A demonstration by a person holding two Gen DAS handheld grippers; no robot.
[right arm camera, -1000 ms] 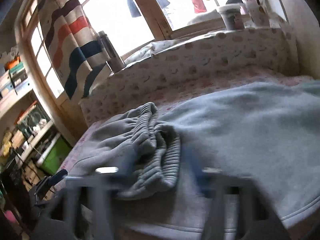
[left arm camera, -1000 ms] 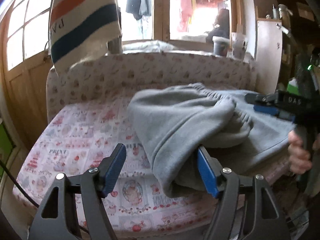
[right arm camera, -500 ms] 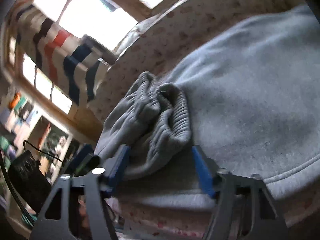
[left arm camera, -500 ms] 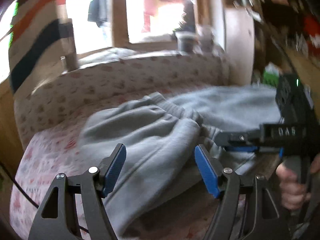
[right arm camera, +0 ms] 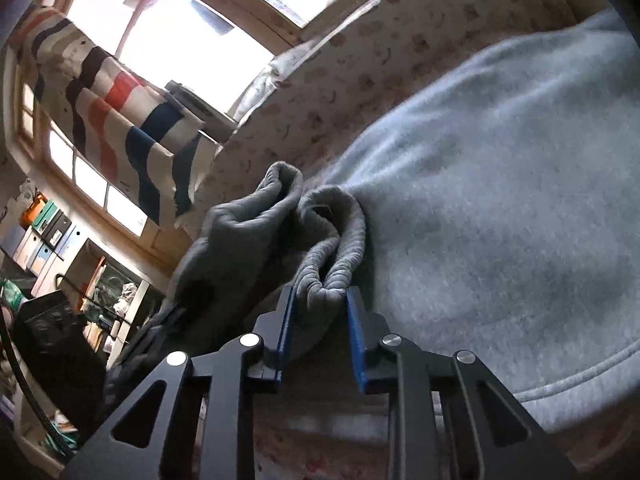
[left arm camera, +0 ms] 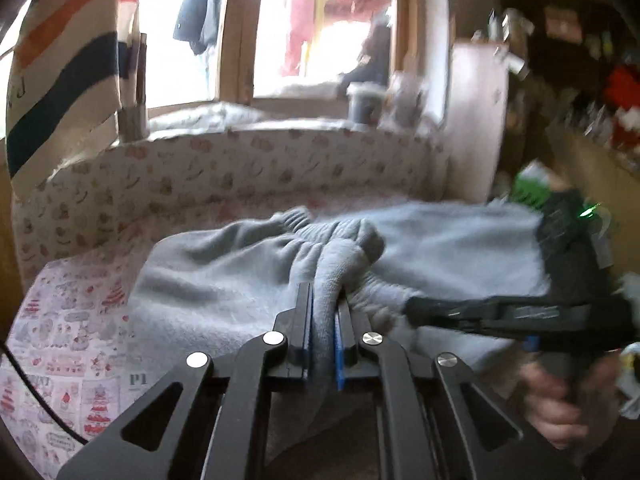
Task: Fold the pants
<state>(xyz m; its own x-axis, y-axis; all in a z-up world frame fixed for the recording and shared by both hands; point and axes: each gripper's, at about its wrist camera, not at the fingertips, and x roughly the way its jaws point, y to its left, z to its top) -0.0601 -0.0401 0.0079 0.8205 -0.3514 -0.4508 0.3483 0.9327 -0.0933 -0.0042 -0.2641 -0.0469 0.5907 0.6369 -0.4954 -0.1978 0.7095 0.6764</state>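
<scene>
The grey sweatpants (left arm camera: 224, 280) lie across a bed covered with a pink printed sheet (left arm camera: 72, 344), filling the middle and the 3 o'clock side of the left wrist view. Their ribbed waistband (left arm camera: 332, 236) is bunched into ridges near the centre.

The left gripper (left arm camera: 323, 320) sits at 6 o'clock in its own view. Its blue-padded fingers (left arm camera: 306, 332) are closing, and a narrow fold of the grey fabric is pinched between them, running up toward 12 o'clock into the bunched waistband.

The right gripper (right arm camera: 320, 312) appears at 6 o'clock in the right wrist view. Its fingers (right arm camera: 286, 324) are also closing, with a thick roll of the ribbed waistband (right arm camera: 340, 256) between the two blue pads, both touching the cloth. From there the broad grey body of the pants (right arm camera: 500, 208) spreads toward 3 o'clock. In the left wrist view this same gripper (left arm camera: 416, 312) reaches in from 3 o'clock, blurred, with a person's hand (left arm camera: 560, 396) around its handle near 4 o'clock and its tips at the waistband just beside the left fingers.

Behind the bed, a padded printed bolster (left arm camera: 248, 176) runs along the far edge. A striped towel (left arm camera: 68, 76) hangs at 10 o'clock beside a bright wooden-framed window (left arm camera: 240, 28).
</scene>
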